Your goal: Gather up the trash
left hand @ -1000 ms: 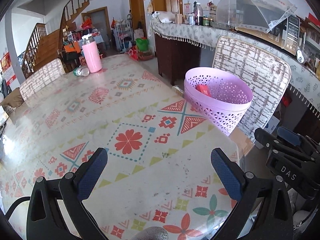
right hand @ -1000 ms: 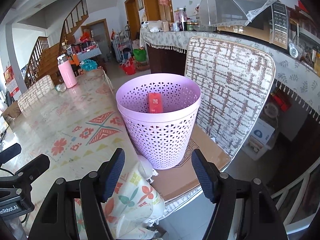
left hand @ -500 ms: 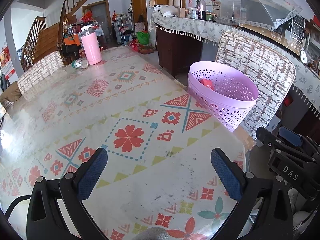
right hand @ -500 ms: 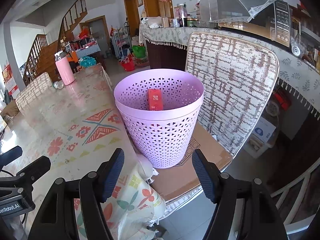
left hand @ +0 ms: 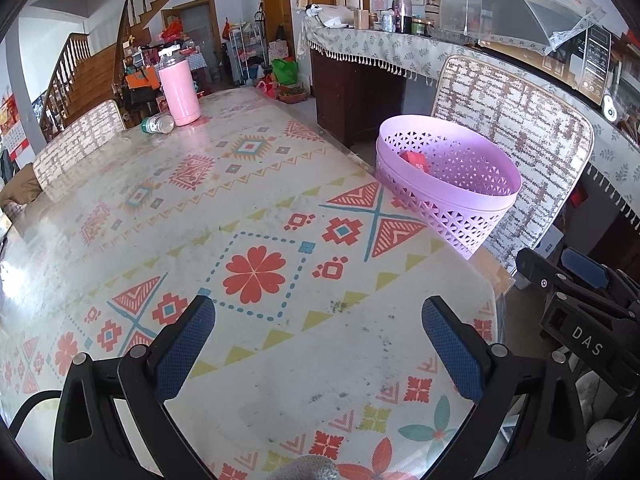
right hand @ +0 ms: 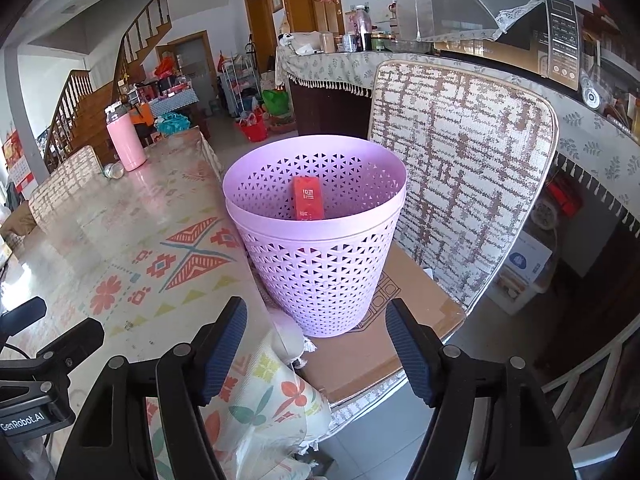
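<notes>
A lilac perforated waste basket (right hand: 320, 264) (left hand: 452, 200) stands on a chair seat beside the table's right edge. A red box (right hand: 307, 198) (left hand: 416, 160) lies inside it. My right gripper (right hand: 316, 342) hovers in front of the basket; its jaws are opening, with nothing between them. Over the patterned tablecloth (left hand: 256, 240) my left gripper (left hand: 318, 344) stands open and empty. A small clear plastic bottle (left hand: 158, 124) (right hand: 113, 170) lies on its side at the table's far end.
A tall pink flask (left hand: 180, 92) (right hand: 125, 142) stands next to the lying bottle. The chair back (right hand: 460, 168) rises behind the basket, cardboard (right hand: 384, 336) covers its seat. A second chair (left hand: 76, 140) stands at the far left. A cluttered counter runs behind.
The left wrist view has shifted a little, so the basket and table appear slightly nearer. The right gripper's jaws have spread a bit wider. The box stays in the basket.
</notes>
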Available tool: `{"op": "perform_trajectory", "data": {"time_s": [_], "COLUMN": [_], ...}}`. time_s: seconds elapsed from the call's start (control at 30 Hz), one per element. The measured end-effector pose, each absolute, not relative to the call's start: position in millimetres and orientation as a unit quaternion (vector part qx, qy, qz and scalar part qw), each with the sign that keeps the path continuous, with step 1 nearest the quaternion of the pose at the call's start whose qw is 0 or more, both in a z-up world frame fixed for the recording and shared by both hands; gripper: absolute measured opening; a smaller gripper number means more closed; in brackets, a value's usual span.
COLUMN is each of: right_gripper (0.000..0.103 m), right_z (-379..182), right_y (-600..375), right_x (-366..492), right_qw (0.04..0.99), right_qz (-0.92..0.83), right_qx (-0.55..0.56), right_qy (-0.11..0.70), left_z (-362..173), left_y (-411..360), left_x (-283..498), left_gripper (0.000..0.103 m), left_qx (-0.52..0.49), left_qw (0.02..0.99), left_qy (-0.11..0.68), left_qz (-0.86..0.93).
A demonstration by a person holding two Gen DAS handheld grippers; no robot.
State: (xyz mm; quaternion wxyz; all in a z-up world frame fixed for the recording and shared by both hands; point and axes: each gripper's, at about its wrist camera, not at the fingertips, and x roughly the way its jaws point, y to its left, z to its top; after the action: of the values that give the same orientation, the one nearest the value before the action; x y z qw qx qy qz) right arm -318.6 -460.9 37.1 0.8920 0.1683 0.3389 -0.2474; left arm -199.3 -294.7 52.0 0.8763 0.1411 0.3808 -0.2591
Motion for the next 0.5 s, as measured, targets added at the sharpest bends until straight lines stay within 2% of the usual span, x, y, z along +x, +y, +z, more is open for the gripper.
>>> {"op": "perform_trajectory", "data": {"time_s": [0.5], "right_gripper": [0.079], "right_z": [26.3], "right_y": [-473.0], "right_x": [-319.5], "right_qw": [0.887], "right_qz": [-0.252], "right_qx": [0.182], "right_qy": [0.343], "left_z": [41.7], "left_y": [-308.2], "left_x": [-197.5], "left_gripper": [0.103], "left_qx": [0.153], "left_qw": [0.868], "left_qy": [0.394], "left_qz": [-0.259]}}
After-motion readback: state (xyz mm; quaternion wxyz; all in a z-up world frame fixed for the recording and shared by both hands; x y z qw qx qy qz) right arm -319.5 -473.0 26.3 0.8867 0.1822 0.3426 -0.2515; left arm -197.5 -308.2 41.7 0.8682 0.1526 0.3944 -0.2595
